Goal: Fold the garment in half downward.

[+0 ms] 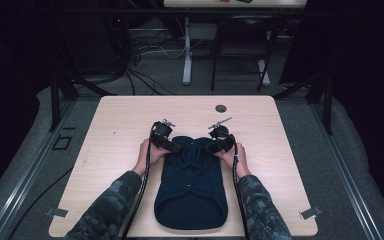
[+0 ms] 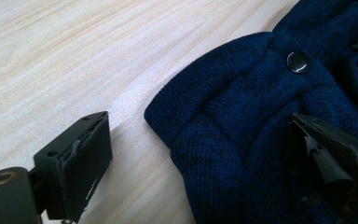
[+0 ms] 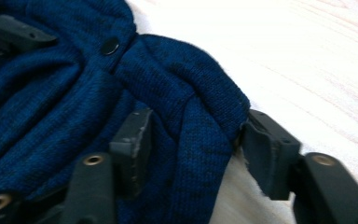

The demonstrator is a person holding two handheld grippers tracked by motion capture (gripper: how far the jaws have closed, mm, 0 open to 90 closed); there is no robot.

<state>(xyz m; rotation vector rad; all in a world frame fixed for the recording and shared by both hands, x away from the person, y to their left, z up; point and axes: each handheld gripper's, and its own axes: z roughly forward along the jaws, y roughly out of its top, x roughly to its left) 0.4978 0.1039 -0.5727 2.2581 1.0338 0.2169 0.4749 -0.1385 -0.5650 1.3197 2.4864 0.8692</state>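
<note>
Navy knit garment (image 1: 191,187), far edge under right tool (image 1: 219,145)

sleeves: camo pattern, grey-green, on both forearms (image 1: 111,202), cuffs end short of the wrists
left gripper (image 1: 172,145): black body, small silver metal fitting on top at 12 o'clock
right gripper (image 1: 215,145): black body, silver rod-like fitting sticking up toward 1 o'clock
cables: black, one per gripper, trailing along each forearm toward 6 o'clock
jaws: black blocks, flat matte pads with frayed, chipped edges
fasteners: brass-coloured rivets or bushings at jaw bases; small holes in jaw tops
</note>
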